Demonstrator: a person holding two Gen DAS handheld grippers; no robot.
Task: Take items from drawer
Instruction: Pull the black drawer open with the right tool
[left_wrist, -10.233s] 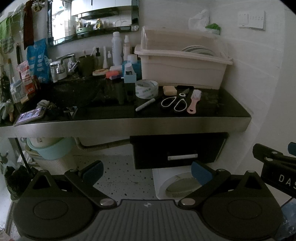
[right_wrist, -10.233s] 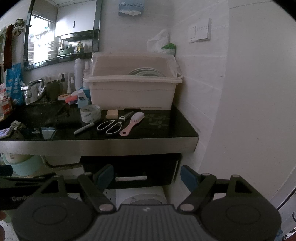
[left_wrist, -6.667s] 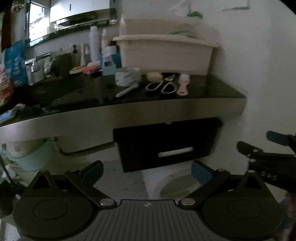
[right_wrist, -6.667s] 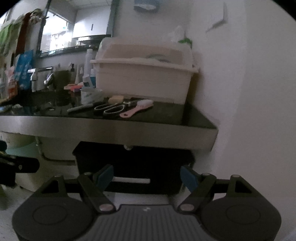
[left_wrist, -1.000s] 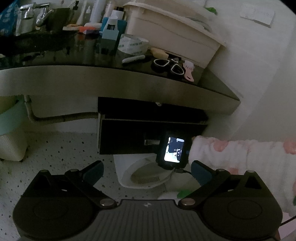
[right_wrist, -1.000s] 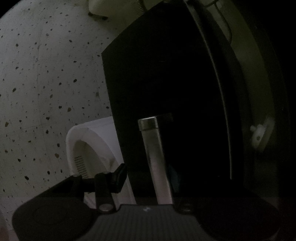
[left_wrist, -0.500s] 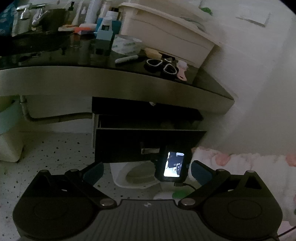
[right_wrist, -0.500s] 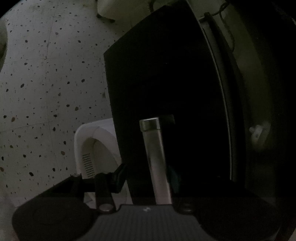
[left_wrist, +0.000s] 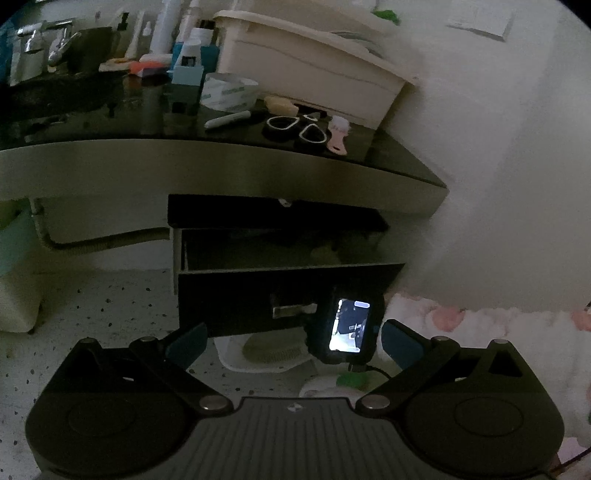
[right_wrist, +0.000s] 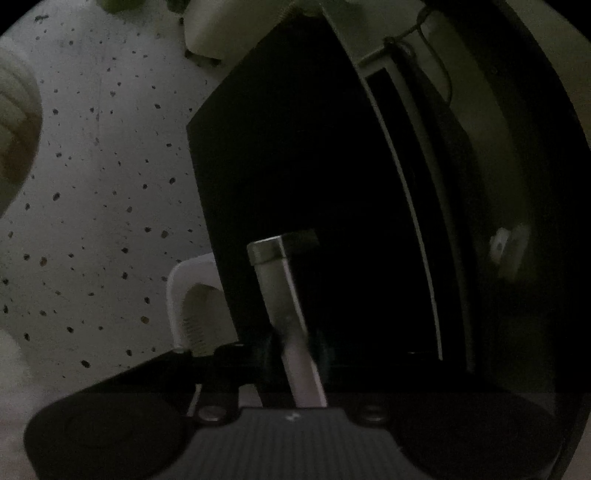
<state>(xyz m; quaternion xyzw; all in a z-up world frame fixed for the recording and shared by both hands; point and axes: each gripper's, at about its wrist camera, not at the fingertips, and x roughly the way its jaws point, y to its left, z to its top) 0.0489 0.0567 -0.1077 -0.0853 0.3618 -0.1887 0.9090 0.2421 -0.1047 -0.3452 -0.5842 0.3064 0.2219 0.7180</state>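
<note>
The black-fronted drawer (left_wrist: 288, 291) hangs pulled partly out under the dark glossy worktop (left_wrist: 207, 162), its inside too dim to read. The right gripper (right_wrist: 293, 349) has its jaws pinched tight on the drawer's flat silver metal handle (right_wrist: 275, 280), which runs between the fingers. The left gripper (left_wrist: 291, 339) hovers in front of the drawer, jaws spread wide with nothing between them. On the worktop above the drawer lie black-handled scissors (left_wrist: 295, 129), beside a pink brush (left_wrist: 338, 134).
</note>
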